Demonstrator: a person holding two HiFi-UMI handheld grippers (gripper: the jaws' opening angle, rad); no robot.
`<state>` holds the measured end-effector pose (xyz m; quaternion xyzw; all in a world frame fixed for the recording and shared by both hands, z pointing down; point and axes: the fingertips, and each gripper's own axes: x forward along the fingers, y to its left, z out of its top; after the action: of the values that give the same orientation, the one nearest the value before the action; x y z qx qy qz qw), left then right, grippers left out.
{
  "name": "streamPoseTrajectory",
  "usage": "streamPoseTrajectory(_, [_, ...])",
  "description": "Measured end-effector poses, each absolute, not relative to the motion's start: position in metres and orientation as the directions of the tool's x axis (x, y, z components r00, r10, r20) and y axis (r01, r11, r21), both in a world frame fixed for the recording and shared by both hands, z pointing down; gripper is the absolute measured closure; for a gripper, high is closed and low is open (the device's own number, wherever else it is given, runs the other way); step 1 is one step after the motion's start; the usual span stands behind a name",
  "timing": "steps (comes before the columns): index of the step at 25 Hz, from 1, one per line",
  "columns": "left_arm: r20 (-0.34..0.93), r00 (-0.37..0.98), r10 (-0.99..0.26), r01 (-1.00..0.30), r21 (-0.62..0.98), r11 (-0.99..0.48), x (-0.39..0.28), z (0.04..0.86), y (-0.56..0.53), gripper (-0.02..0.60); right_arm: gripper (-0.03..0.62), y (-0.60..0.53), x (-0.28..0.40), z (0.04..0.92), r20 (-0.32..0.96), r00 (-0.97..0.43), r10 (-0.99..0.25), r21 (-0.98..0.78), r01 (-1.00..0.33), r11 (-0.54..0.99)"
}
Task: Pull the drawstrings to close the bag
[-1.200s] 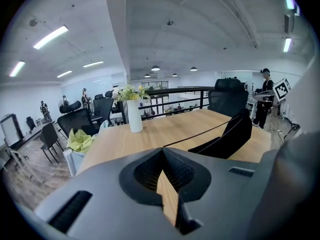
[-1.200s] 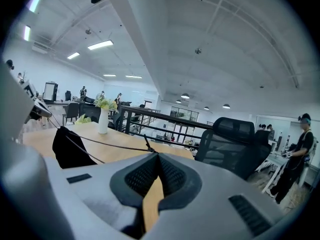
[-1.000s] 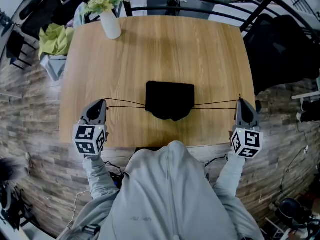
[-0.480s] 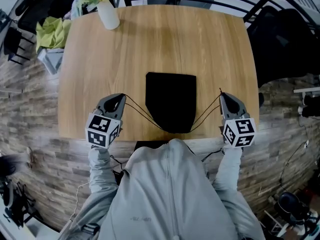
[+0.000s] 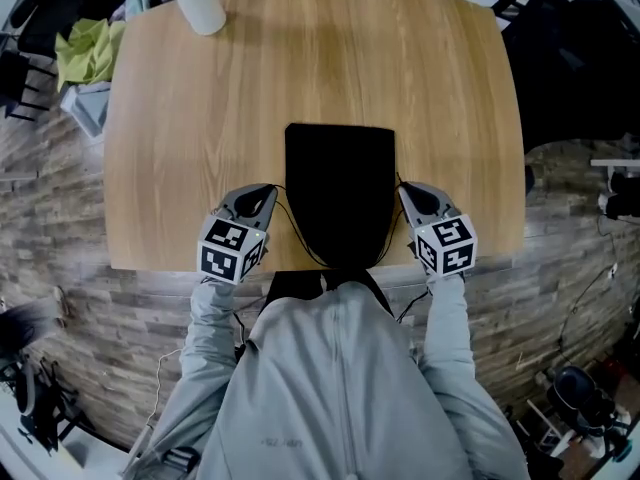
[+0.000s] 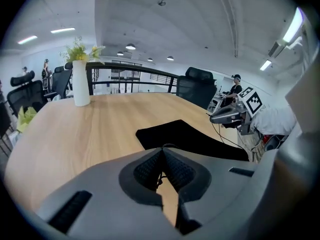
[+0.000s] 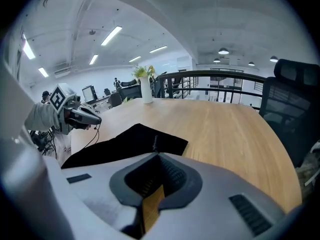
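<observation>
Pull step in hand: left gripper (image 5: pixel 263 195) and right gripper (image 5: pixel 407 190) each clenched on a drawstring (image 6: pixel 160 177), flanking the black bag (image 5: pixel 340 183) at the near edge of the table (image 5: pixel 180 118); next, probably draw both cords outward until the mouth cinches.

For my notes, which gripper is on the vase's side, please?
The left gripper: it and the white vase are left of the black bag; the right gripper isn't.
</observation>
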<state>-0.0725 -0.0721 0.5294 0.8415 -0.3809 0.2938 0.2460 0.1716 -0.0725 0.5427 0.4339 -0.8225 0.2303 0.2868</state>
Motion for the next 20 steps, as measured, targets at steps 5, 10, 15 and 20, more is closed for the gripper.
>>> streamPoseTrajectory(5, [0.689, 0.535, -0.489, -0.802, 0.233, -0.55, -0.064, 0.553, -0.072, 0.555, 0.571, -0.069, 0.175, 0.572, 0.71, -0.434, -0.554, -0.145, -0.86, 0.489])
streamPoseTrajectory(10, [0.699, 0.543, -0.466, -0.804, 0.273, -0.528, -0.061, 0.569, -0.067, 0.554, 0.569, -0.063, 0.178, 0.59, 0.735, -0.427, -0.527, -0.172, -0.869, 0.464])
streamPoseTrajectory(15, [0.709, 0.533, -0.461, -0.815, 0.283, -0.506, -0.069, 0.574, -0.066, 0.551, 0.561, -0.06, 0.181, 0.594, 0.74, -0.433, -0.515, -0.204, -0.874, 0.441])
streamPoseTrajectory(20, [0.714, 0.542, -0.443, -0.811, 0.307, -0.498, -0.076, 0.576, -0.063, 0.465, 0.451, -0.056, 0.184, 0.595, 0.749, -0.439, -0.497, -0.232, -0.875, 0.424])
